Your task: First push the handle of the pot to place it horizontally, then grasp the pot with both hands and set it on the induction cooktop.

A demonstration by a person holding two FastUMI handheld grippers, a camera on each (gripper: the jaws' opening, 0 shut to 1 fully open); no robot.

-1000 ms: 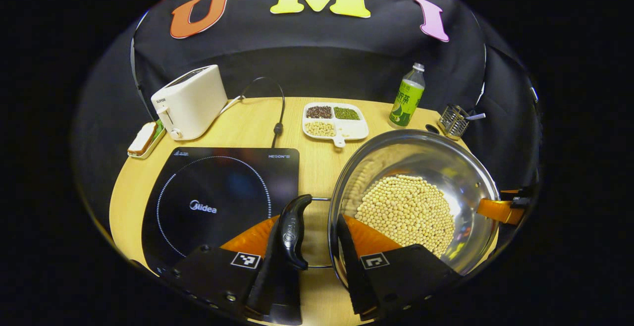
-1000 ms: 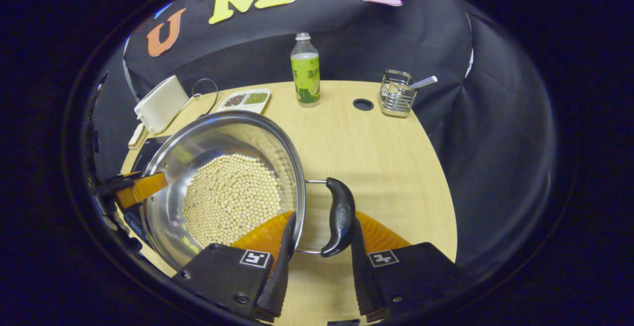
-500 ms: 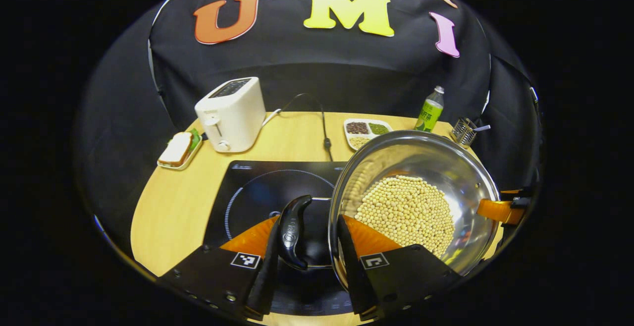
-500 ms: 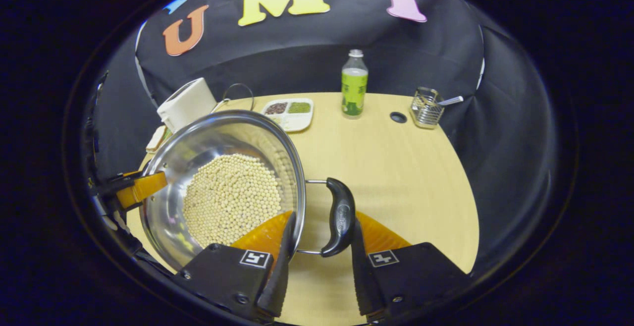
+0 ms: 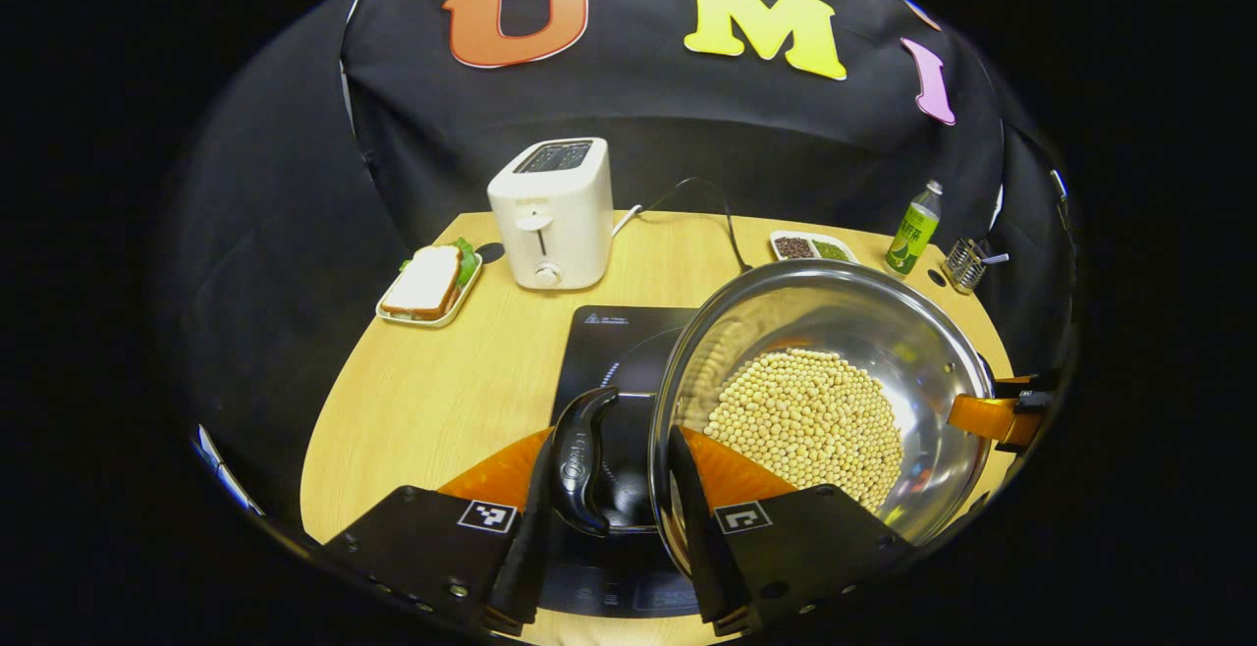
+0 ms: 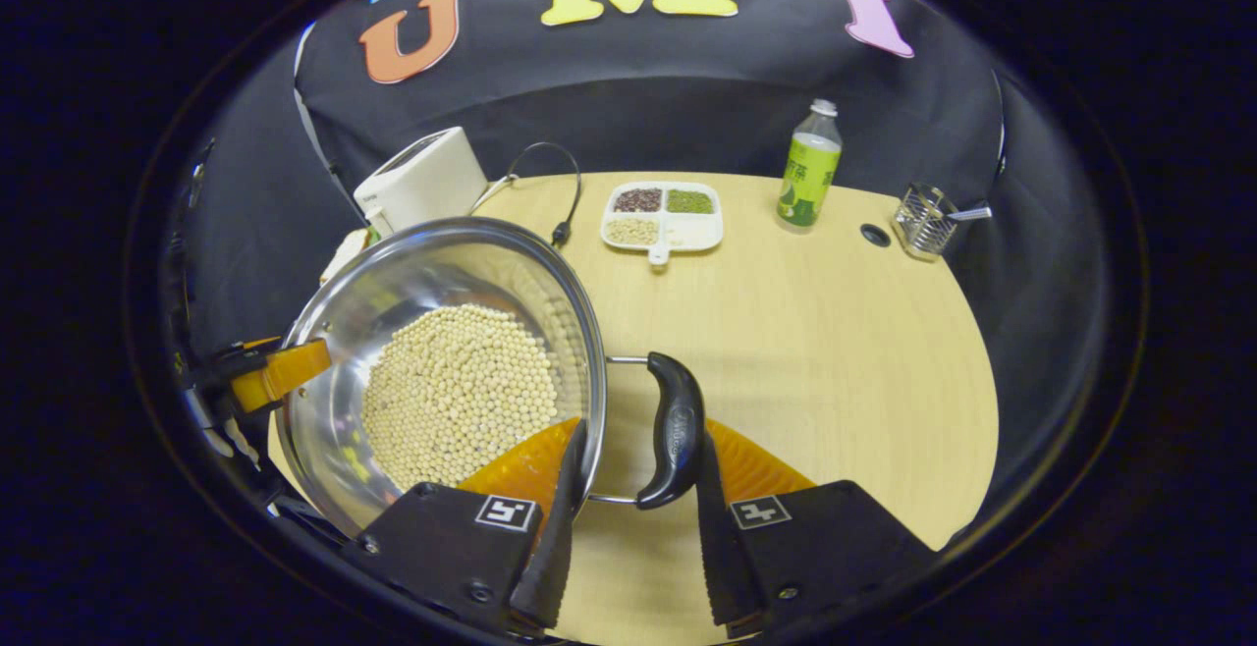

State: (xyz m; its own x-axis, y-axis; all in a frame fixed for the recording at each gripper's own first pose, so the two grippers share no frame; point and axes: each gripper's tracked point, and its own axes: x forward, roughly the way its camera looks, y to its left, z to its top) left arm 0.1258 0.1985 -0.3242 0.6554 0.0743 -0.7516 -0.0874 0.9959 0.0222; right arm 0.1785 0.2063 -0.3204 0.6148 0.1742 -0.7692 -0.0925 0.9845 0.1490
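**Pot held over the cooktop**

The pot hangs level above the cooktop, its handles pointing sideways. The left gripper and right gripper each pinch a handle together with the rim.

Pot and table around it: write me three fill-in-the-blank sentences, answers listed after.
1. The pot holds pale ____.
2. In the left gripper view, the black surface under the pot's handle is the induction ____.
3. The white toaster stands beside a tray carrying a ____.

Answers: beans; cooktop; sandwich
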